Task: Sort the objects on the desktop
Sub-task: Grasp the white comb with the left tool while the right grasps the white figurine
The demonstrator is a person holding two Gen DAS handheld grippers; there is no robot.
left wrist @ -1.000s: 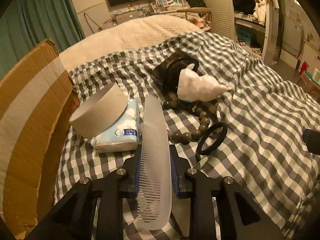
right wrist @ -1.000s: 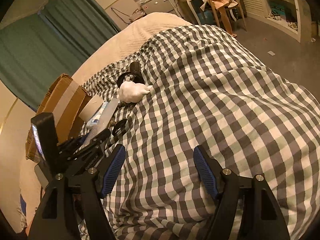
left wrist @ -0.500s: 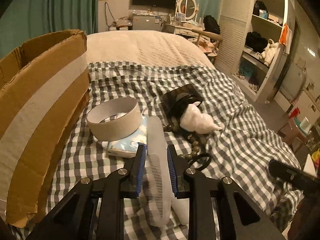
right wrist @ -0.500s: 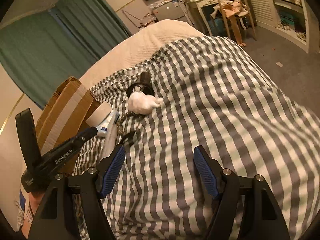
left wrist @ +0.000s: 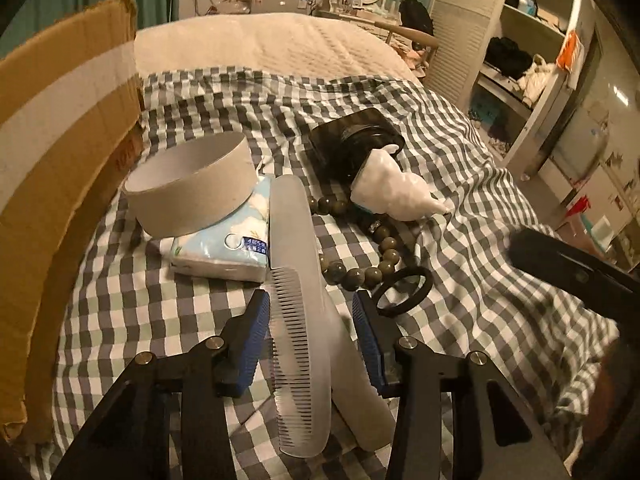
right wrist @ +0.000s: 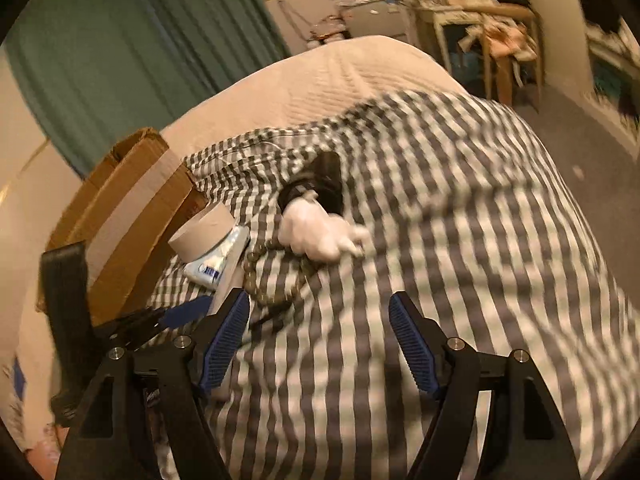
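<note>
Since the earlier frame, the left gripper (left wrist: 312,334) had spread wide around the comb (left wrist: 298,320), unclenched beside the tissue pack (left wrist: 222,250); right gripper (right wrist: 318,344) gaped empty; regrasping seemed next.

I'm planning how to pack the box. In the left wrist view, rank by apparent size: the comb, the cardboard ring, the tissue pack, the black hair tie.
1. comb, though nearest the camera
2. cardboard ring
3. tissue pack, partly hidden under the ring
4. hair tie
</note>
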